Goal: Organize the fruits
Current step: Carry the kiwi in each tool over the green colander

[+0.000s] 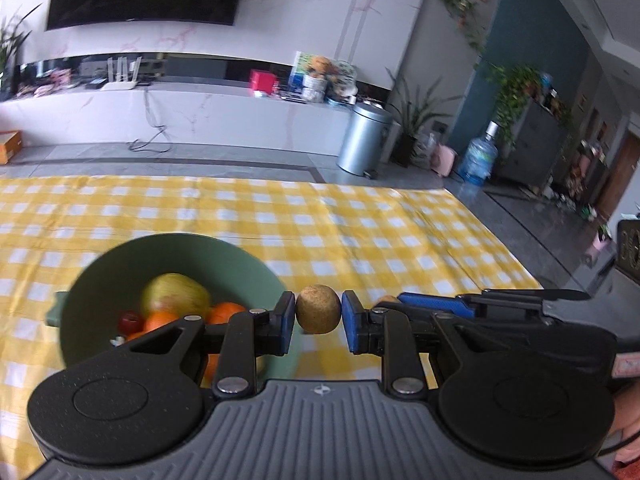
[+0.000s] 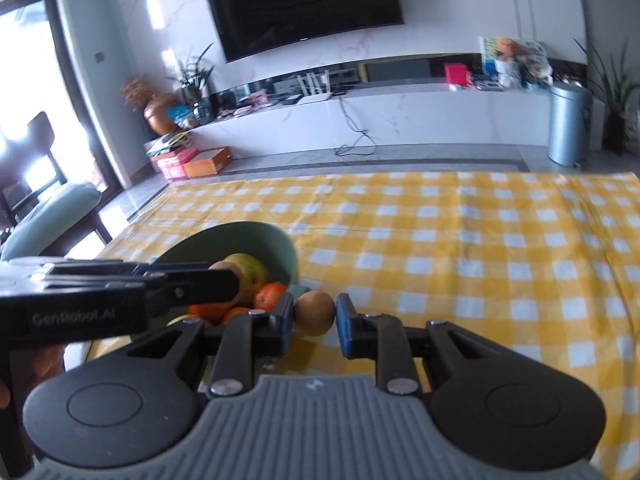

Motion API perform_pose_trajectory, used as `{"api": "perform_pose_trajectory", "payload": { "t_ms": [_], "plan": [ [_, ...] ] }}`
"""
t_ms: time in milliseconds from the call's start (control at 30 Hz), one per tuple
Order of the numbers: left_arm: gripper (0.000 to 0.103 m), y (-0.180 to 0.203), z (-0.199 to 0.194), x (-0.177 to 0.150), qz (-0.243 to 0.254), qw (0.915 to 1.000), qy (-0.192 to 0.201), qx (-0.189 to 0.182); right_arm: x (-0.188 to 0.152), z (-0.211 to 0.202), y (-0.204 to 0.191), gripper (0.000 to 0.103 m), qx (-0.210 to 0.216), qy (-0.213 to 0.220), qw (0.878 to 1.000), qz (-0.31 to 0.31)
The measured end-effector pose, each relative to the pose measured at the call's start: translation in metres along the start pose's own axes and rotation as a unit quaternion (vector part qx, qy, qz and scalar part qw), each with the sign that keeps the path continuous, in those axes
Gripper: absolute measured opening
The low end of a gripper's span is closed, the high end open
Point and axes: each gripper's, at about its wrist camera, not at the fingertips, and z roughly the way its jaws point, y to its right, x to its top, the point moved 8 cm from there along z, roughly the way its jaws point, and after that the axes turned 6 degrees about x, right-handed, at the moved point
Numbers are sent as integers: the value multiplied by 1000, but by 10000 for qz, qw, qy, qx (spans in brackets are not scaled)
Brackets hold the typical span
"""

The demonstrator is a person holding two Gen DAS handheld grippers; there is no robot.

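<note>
Two brown round fruits are held, one per gripper. At left a green bowl (image 1: 168, 252) on the yellow-checked desk (image 1: 360, 232) holds a pear (image 1: 174, 294), oranges (image 1: 224, 312) and a red fruit (image 1: 130, 322); just right of it the left gripper (image 1: 318, 318) clamps a brown fruit (image 1: 318, 309), while the right gripper (image 2: 314, 320) grasps another fruit (image 2: 315, 312) beside the bowl's rim

The left gripper (image 1: 319, 322) and the right gripper (image 2: 315, 322) look the same: black arms, two round black discs, silver screws, a grey ribbed base and blue finger pads (image 1: 353, 324). One side reads "GenRobot.AI".
</note>
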Motion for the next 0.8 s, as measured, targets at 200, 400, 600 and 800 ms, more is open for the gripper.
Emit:
{"api": "perform_pose_trajectory", "payload": {
  "t_ms": [200, 400, 600, 800],
  "plan": [
    [28, -32, 6, 0, -556, 9982, -221, 26, 10, 21, -32, 19, 89, -344, 9968, -716],
    [28, -55, 17, -7, -947, 9940, -544, -41, 13, 51, -49, 19, 175, -889, 9879, -1260],
    [28, -67, 26, -16, -1246, 9885, -839, -150, 5, 74, -55, 19, 203, -1422, 9751, -1689],
    [28, -65, 30, -23, -1302, 9856, -1046, -282, 0, 87, -57, 19, 282, -1754, 9654, -1908]
  ]
}}
